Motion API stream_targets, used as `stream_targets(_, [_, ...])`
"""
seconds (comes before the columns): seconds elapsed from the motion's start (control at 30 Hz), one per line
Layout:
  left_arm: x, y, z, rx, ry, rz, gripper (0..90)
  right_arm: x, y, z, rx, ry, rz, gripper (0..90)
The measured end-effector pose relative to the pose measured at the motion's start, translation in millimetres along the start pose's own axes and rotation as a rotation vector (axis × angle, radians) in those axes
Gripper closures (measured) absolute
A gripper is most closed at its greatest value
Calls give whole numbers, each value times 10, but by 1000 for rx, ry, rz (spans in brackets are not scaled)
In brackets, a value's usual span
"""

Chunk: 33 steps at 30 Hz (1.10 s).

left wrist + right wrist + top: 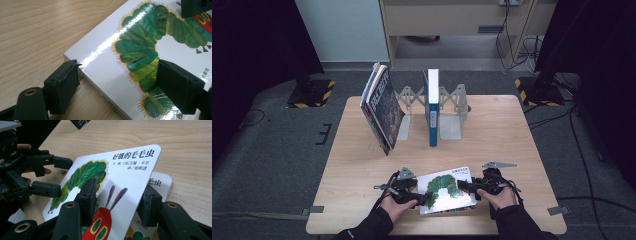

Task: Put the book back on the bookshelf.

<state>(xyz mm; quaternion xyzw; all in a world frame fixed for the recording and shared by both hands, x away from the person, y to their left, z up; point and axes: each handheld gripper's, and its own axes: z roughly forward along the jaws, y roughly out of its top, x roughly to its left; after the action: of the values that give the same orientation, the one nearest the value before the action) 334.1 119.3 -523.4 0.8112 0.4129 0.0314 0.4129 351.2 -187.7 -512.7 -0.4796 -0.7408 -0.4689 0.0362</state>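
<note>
The caterpillar picture book (447, 194) lies on the table (362, 165), well in front of the bookend rack (451, 116). Its front cover is pinched and lifted by the right gripper (117, 202), while the left gripper (117, 82) straddles the spine corner, unclenched, steadying the book for opening.

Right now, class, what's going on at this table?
A person works a caterpillar book at the table's near edge with two grippers. The right gripper has its jaws around the lifted front cover; the left gripper straddles the book's spine corner, jaws open. Farther back, one book stands upright in a rack and another leans beside it.
</note>
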Motion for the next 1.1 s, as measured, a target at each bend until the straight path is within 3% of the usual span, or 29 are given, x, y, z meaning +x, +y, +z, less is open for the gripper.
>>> stream_targets(0.27, [40, 8, 2, 7, -1, -19, 185, -18, 24, 23, 23, -7, 11, 558])
stream_targets(0.63, [66, 33, -44, -16, -7, -42, 193, 3, 67, -41, -26, 24, 16, 669])
stream_targets(1.1, [96, 60, -112, -42, -22, -69, 186, 66, 150, -116, -88, 96, 32, 782])
